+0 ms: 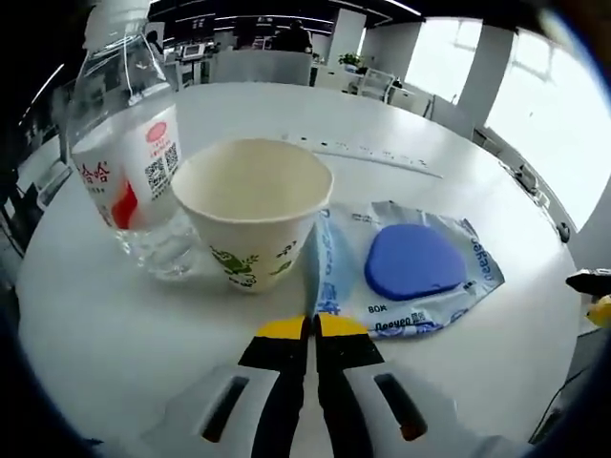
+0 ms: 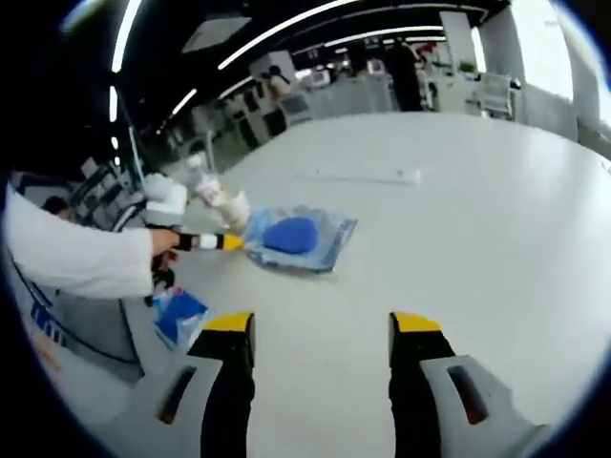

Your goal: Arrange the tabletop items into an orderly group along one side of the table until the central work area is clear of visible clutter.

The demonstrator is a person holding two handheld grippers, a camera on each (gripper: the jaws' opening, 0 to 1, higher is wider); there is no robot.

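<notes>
One clear plastic packet holding a round blue pad (image 1: 420, 272), flat on the white table (image 1: 124, 334), lies just ahead and to the right of the left gripper (image 1: 311, 327); its near left edge runs down to the yellow jaw tips, which are pressed together, and whether a sliver of the wrapper is pinched between them cannot be told. One cream paper cup with green leaf print (image 1: 252, 212), upright and empty, stands directly ahead of those tips and slightly left, touching or overlapping the packet's left edge. One clear plastic bottle with a white and red label (image 1: 129, 162) stands upright behind and left of the cup, close against it. One long pale strip (image 1: 368, 153) lies farther out on the table, well apart from the group. In the right gripper view the right gripper (image 2: 322, 324) has its two yellow-tipped jaws spread wide with nothing between them, over bare table. The same packet, cup and bottle sit well ahead and to its left, where the left gripper is held by a hand (image 2: 164, 242) in a white sleeve (image 2: 72, 256). One blue object (image 2: 179, 315) lies below the table edge, left of the jaws.
</notes>
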